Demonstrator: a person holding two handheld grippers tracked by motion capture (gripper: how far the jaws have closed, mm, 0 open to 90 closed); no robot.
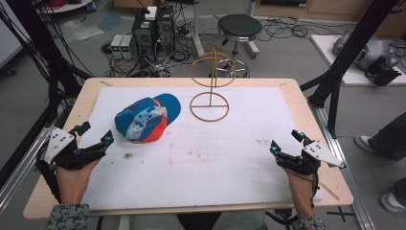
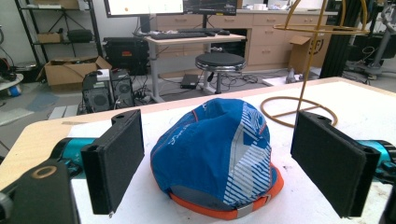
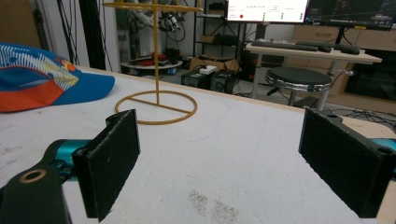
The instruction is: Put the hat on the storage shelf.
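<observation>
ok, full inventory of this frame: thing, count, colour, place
cap: 1, blue with orange and white, left of the white mat, crown up
wire stand: 1, yellow-tan, far middle of the mat, ring base with upright post and hoops on top
white mat: 1, white, covers most of the table
table: 1, light wood
stool: 1, black seat, floor beyond the table
computer towers: 2, black, floor beyond the table
left gripper: 1, black, near left, open
right gripper: 1, black, near right, open

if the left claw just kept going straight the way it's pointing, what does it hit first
Most likely the blue and orange cap. In the left gripper view it lies dead ahead between the open jaws of the left claw, with white table cover in between. The exact gap is hard to judge.
</observation>
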